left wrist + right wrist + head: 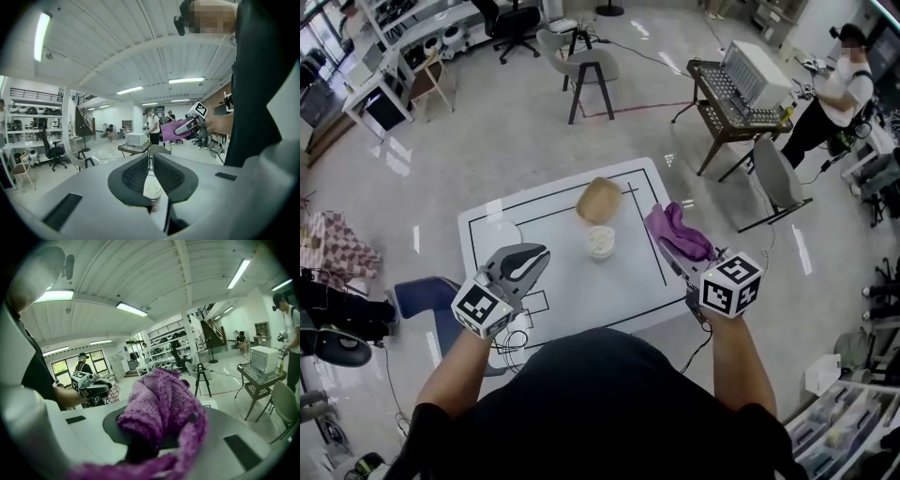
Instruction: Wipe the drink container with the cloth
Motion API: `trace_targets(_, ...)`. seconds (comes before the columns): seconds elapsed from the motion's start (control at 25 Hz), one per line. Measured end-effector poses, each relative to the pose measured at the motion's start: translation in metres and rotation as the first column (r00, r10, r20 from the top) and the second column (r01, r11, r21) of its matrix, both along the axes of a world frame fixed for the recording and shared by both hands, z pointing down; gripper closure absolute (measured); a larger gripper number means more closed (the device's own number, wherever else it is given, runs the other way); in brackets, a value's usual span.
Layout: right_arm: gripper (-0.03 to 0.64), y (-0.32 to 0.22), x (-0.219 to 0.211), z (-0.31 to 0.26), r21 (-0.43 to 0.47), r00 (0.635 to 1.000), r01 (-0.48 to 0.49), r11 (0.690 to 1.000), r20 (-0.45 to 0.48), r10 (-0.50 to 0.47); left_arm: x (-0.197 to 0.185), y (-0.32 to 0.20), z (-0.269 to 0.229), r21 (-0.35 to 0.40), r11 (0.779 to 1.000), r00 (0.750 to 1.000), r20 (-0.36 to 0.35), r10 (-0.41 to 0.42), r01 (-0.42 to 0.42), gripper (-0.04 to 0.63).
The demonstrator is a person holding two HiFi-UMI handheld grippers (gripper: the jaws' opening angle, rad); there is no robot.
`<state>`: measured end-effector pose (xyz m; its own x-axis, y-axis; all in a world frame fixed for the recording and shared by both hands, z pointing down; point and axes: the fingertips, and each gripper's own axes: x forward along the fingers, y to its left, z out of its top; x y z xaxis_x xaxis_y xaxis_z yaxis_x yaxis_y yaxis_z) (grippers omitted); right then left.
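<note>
A small white drink cup [601, 242] stands near the middle of the white table [506, 225]; it also shows just below my left jaws as the cup [153, 193]. My left gripper [541, 253] hovers over the table's near left part, left of the cup, shut with nothing in it; the left gripper view shows its jaws [151, 161] pressed together. My right gripper [664, 234] is held at the table's right edge, shut on a bunched purple cloth [680, 230]. In the right gripper view the cloth [159, 411] covers the jaws.
A tan rounded object [598, 200] lies on the table just behind the cup. Around the table are chairs [586, 64], a rack table with a white box [741, 89], a standing person [834, 98] at the far right and a blue stool [427, 298] at the left.
</note>
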<state>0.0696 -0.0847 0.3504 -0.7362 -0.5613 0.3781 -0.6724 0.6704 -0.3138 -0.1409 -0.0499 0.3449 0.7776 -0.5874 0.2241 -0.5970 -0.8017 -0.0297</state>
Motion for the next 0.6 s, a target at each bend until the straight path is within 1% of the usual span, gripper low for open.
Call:
trace_targets(0.2,0.534,0.017,-0.007,-0.013,0.019,1.0,-0.008,1.0,0.015,0.008,-0.018,0.005,-0.009,-0.002,0.999,0.998,-0.024,-0.05,0.05,0.552)
trace_targets(0.4,0.534,0.026,-0.011,-0.019,0.02,1.0,-0.02,1.0,0.013,0.02,-0.021,0.01,-0.021,0.007,0.998,0.997,-0.039,-0.064,0.064,0.554)
trace_targets(0.6,0.534,0.038,-0.011,-0.02,0.022,0.999,-0.037,0.999,-0.012,0.037,-0.024,0.025,-0.014,0.004,0.998,0.997,-0.042,-0.069,0.069,0.552)
